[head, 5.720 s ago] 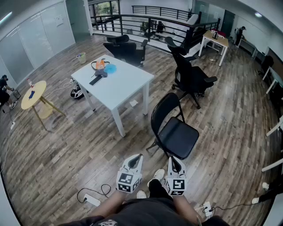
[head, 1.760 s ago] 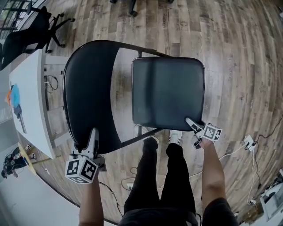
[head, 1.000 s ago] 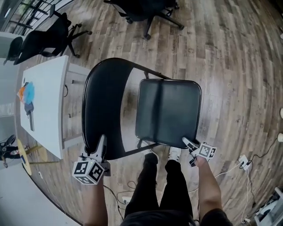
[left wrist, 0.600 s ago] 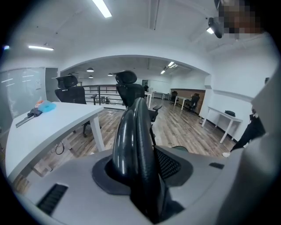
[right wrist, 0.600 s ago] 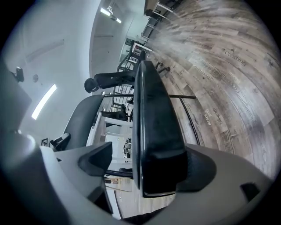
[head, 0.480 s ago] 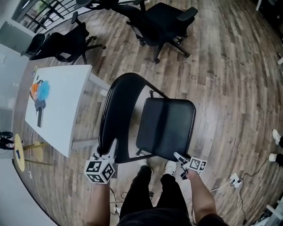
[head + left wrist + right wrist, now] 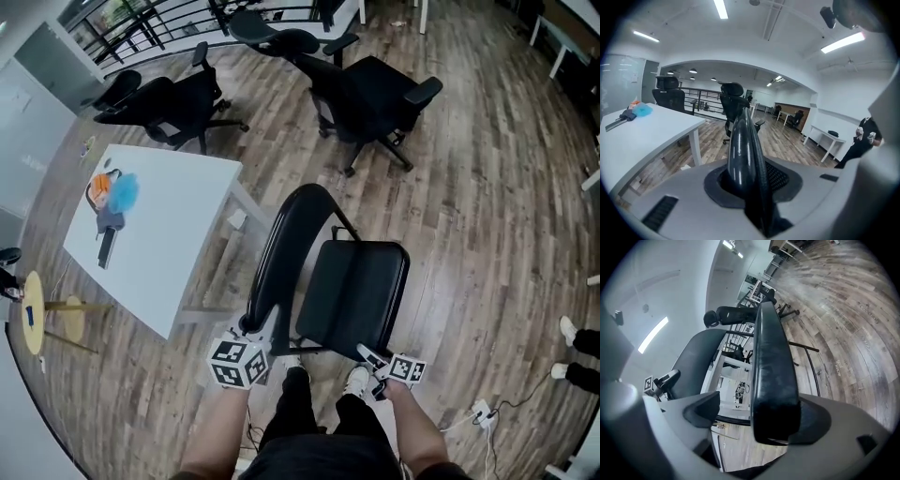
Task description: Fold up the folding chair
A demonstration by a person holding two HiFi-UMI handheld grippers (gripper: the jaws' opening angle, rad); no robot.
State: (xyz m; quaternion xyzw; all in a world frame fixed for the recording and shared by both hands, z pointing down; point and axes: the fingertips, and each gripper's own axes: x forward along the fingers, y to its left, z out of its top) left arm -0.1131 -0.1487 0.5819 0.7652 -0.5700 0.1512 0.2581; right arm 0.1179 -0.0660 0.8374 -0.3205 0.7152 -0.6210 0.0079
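The black folding chair (image 7: pixel 354 291) stands in front of my legs, its seat tilted up toward the curved backrest (image 7: pixel 281 248). My left gripper (image 7: pixel 262 328) is at the backrest's near end. In the left gripper view the backrest's rim (image 7: pixel 743 145) sits in the notch of the left gripper (image 7: pixel 750 187), whose jaws have just been closing and now clamp it. My right gripper (image 7: pixel 367 356) is at the seat's front edge. In the right gripper view the seat's edge (image 7: pixel 771 357) lies against one jaw of the right gripper (image 7: pixel 757 416), with a gap to the other.
A white table (image 7: pixel 178 253) with a few small items (image 7: pixel 112 192) stands left of the chair. Black office chairs (image 7: pixel 375 94) (image 7: pixel 159 103) stand beyond it. A small round wooden table (image 7: pixel 36 309) is at far left. A power strip (image 7: pixel 478 412) lies on the floor at right.
Both grippers have risen with the chair. The seat has swung up closer to the backrest and looks narrower. The head view has lifted and shows more of the room.
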